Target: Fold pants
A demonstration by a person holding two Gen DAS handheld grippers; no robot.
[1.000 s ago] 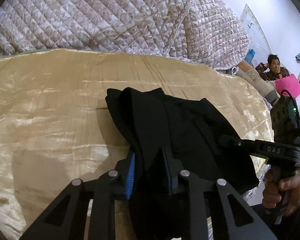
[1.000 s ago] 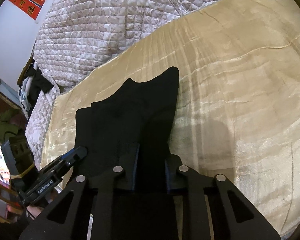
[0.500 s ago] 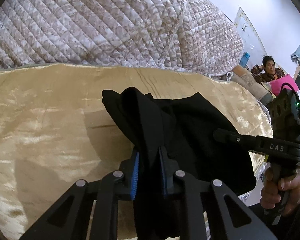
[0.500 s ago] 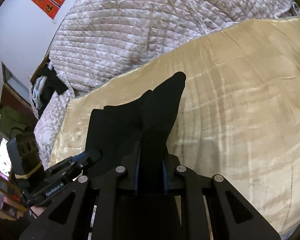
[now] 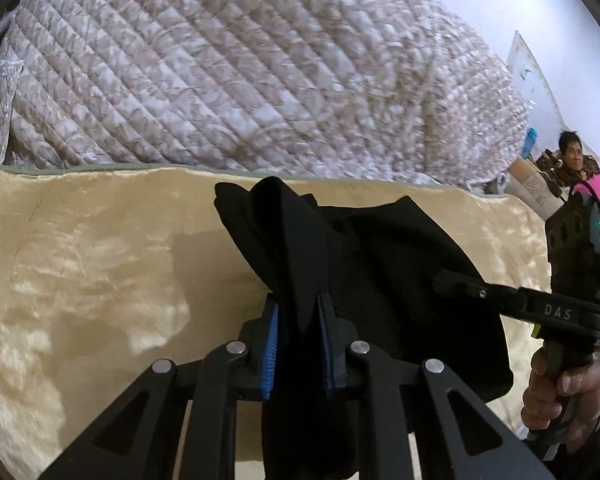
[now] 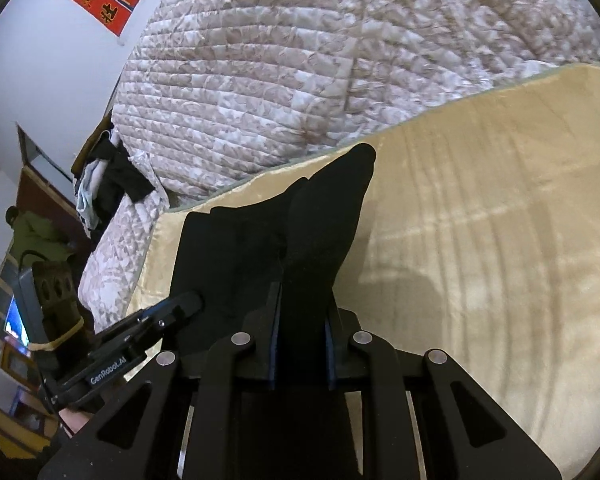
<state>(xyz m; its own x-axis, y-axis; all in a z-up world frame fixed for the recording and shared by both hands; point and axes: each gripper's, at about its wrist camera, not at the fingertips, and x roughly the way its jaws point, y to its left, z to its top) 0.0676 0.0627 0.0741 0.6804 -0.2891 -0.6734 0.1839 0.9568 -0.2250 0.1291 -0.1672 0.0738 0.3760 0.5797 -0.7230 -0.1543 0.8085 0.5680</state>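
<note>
the black pants [image 5: 380, 280] hang bunched between the two tools, lifted over the golden bed cover [image 5: 80, 272], with a raised fold of cloth peaking above each pinch. each tool holds its own part of the garment, so the cloth between them sags in a broad drape instead of lying flat; that looks like a carry, the held edge being taken across the bed to lay one half on the other.

the left gripper [image 5: 298, 340] has its jaws clenched on a thick pleat of the pants, blue pads pressed to either side. the right gripper [image 6: 302, 344] has its jaws clamped on another gathered ridge. how many layers each one holds is hard to tell, as the cloth is uniformly dark.

both tools point forward and slightly down toward the quilted duvet [image 6: 300, 60] heaped at the far side of the bed, side by side and near each other. in the left view the right hand [image 5: 560, 392] wraps its handle from below.
</note>
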